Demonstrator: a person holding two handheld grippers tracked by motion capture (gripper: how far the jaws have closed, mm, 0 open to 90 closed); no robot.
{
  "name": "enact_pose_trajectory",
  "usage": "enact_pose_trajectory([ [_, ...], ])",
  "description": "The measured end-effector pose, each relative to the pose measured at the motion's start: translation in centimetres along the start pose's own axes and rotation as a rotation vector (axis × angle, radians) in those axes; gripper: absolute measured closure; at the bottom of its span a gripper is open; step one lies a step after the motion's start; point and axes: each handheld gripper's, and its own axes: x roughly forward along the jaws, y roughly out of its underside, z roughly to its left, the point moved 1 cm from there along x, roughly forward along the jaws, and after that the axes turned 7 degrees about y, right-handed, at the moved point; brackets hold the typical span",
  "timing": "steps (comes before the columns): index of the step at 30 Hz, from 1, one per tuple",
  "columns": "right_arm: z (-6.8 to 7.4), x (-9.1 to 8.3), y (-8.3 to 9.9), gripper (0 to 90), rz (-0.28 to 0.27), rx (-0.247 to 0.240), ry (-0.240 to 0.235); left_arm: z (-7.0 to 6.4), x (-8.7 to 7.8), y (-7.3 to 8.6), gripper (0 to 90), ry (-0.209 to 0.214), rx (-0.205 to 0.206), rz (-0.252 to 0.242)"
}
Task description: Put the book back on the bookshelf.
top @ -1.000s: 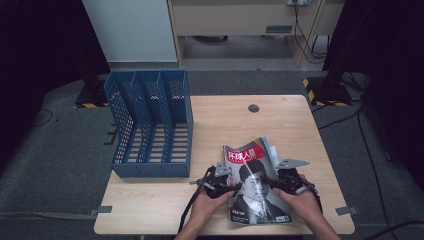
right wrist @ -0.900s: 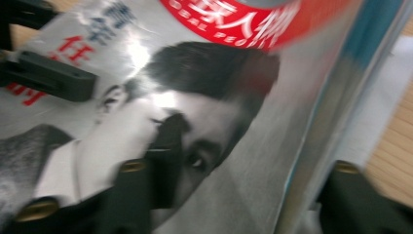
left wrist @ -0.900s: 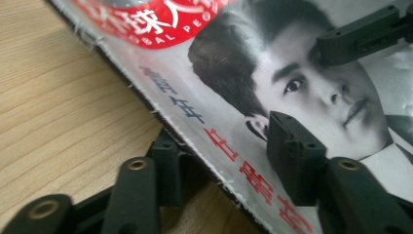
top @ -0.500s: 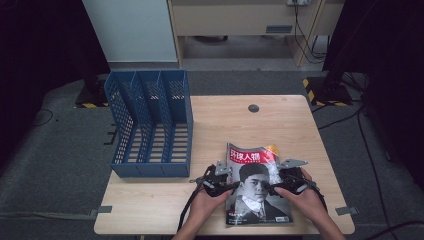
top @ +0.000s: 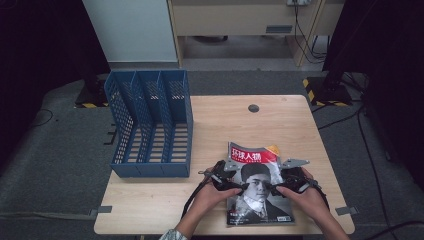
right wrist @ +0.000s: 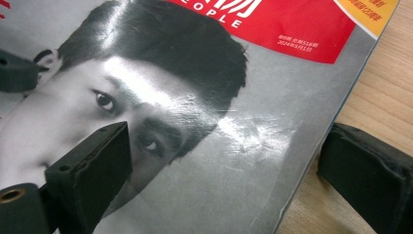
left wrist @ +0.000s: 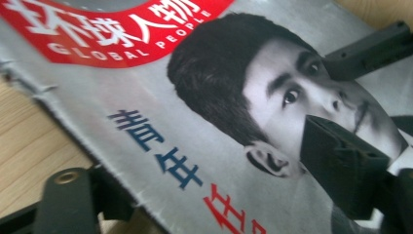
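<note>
Jaws apart on both: I see the left gripper point(top: 235, 186) straddling the left edge of the magazine point(top: 257, 185), and the right gripper point(top: 278, 188) straddling its right edge. Magazine lies cover-up on the wooden table point(top: 280, 125), right of the blue file rack point(top: 150, 125).

magazine point(left wrist: 195, 146) cover | red banner: "环球人物" | "GLOBAL PEOPLE"

Magazine point(top: 257, 187) — closed, red masthead, portrait cover — flat, table's near right
</note>
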Motion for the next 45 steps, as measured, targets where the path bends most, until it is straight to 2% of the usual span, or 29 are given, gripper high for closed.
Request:
enact_pose_trajectory([
  [1, 0.0, 0.0, 0.0, 6.3, 0.000, 0.000, 0.000, 0.0, 0.1, 0.0, 19.1, 0.002, 0.010, 0.004],
  [2, 0.0, 0.0, 0.0, 7.1, -0.004, 0.001, 0.001, -0.1, 0.1, -0.1, 15.4, 0.009, 0.017, 0.010],
  [5, 0.1, -0.1, 0.0, 11.0, -0.010, 0.004, 0.002, 0.1, 0.2, -0.2, 16.6, 0.019, 0.011, 0.017],
  [6, 0.1, -0.1, 0.0, 11.0, -0.010, 0.004, 0.002, 0.2, 0.1, -0.4, 16.6, 0.016, -0.003, 0.019],
  [9, 0.2, -0.2, 0.0, 17.4, -0.027, 0.002, -0.003, 0.5, 0.0, -0.7, 24.2, 0.003, -0.025, 0.030],
  [10, 0.2, -0.2, 0.0, 18.5, -0.028, 0.001, -0.003, 0.5, -0.1, -0.8, 26.4, 0.000, -0.033, 0.029],
  [11, 0.1, -0.3, -0.1, 24.0, -0.022, 0.003, -0.002, 0.8, -0.2, -1.2, 32.4, -0.002, -0.047, 0.016],
  [12, 0.1, -0.3, -0.1, 24.0, -0.022, 0.003, -0.002, 0.8, -0.2, -1.2, 34.7, -0.002, -0.047, 0.016],
  [13, -0.1, -0.5, -0.1, 30.5, -0.029, 0.016, 0.009, 1.0, -0.3, -1.5, 37.4, -0.005, -0.049, 0.007],
  [14, -0.1, -0.5, -0.1, 30.5, -0.029, 0.016, 0.009, 1.2, -0.4, -1.9, 37.4, -0.006, -0.059, 0.003],
  [17, -0.4, -0.6, 0.0, 35.8, -0.037, 0.020, 0.006, 1.6, -0.7, -3.2, 42.3, -0.021, -0.034, 0.038],
  [19, -0.5, -0.6, -0.1, 39.5, -0.045, 0.013, 0.004, 2.0, -1.2, -4.8, 47.0, -0.019, -0.038, 0.054],
  [21, -0.5, -0.6, -0.1, 39.8, -0.047, 0.010, 0.004, 2.1, -1.3, -5.2, 47.5, -0.018, -0.045, 0.052],
  [22, -0.4, -0.6, -0.1, 40.5, -0.047, 0.009, 0.003, 2.2, -1.4, -5.7, 49.0, -0.017, -0.042, 0.065],
  [23, -0.4, -0.6, -0.1, 40.8, -0.052, 0.003, 0.006, 2.5, -1.4, -6.4, 49.3, -0.036, -0.034, 0.091],
  [29, -0.1, -0.5, -0.1, 42.4, -0.069, -0.009, 0.009, 3.0, -1.2, -7.7, 45.9, -0.019, -0.067, 0.085],
  [34, -0.3, -0.4, 0.0, 44.7, -0.077, 0.009, -0.011, 3.3, -0.7, -7.9, 44.9, -0.012, -0.076, 0.094],
  [36, -0.3, -0.3, 0.1, 45.5, -0.080, 0.033, -0.027, 3.6, -0.4, -7.9, 44.1, -0.003, -0.080, 0.103],
  [39, -0.3, -0.3, 0.1, 47.7, -0.086, 0.033, -0.050, 3.7, 0.0, -7.7, 44.1, 0.024, -0.090, 0.105],
  [41, -0.2, -0.2, 0.1, 47.7, -0.088, 0.027, -0.053, 3.8, 0.2, -7.7, 44.3, 0.024, -0.087, 0.110],
  [44, -0.2, -0.3, 0.1, 48.7, -0.091, 0.019, -0.049, 3.9, 0.1, -7.6, 48.7, 0.028, -0.096, 0.113],
  [45, -0.2, -0.3, 0.1, 48.7, -0.091, 0.017, -0.050, 3.9, 0.1, -7.5, 58.9, 0.029, -0.100, 0.112],
])
